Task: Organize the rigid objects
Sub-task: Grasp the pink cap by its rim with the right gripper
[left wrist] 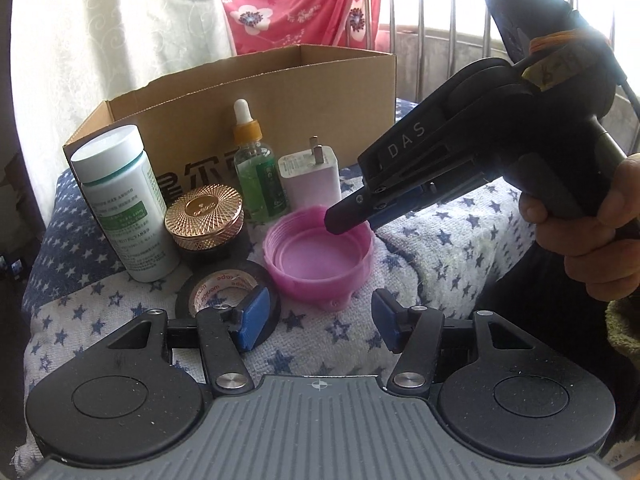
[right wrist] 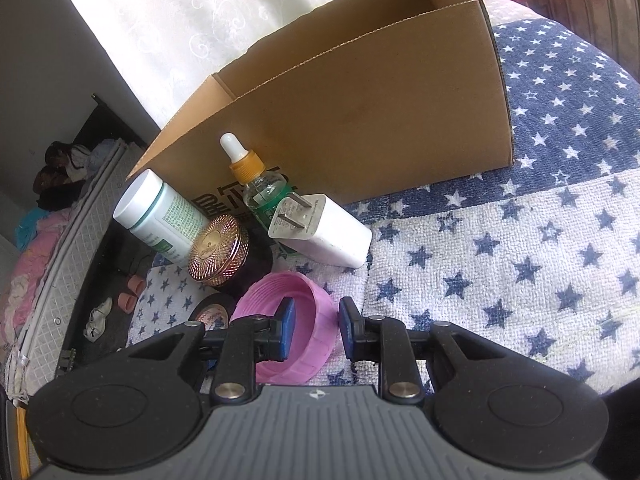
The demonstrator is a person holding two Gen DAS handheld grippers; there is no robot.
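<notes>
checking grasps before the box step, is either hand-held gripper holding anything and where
The right hand-held gripper straddles the side wall of the round pink plastic lid, not visibly clamped. The left hand-held gripper holds nothing.

My right gripper [right wrist: 314, 330] straddles the pink plastic lid's [right wrist: 316, 312] wall; white pill bottle [left wrist: 124, 204], gold-lidded jar [left wrist: 206, 220], dropper bottle [left wrist: 260, 168], white charger [left wrist: 310, 178] stand behind, before the cardboard box [left wrist: 256, 92].

Cardboard box [left wrist: 256, 92]: one
White pill bottle [left wrist: 124, 204]: one
Dropper bottle [left wrist: 258, 168]: one
Gold-lidded jar [left wrist: 206, 216]: one
White charger plug [left wrist: 310, 180]: one
Pink lid [left wrist: 316, 256]: one
Black tape roll [left wrist: 216, 284]: one
</notes>
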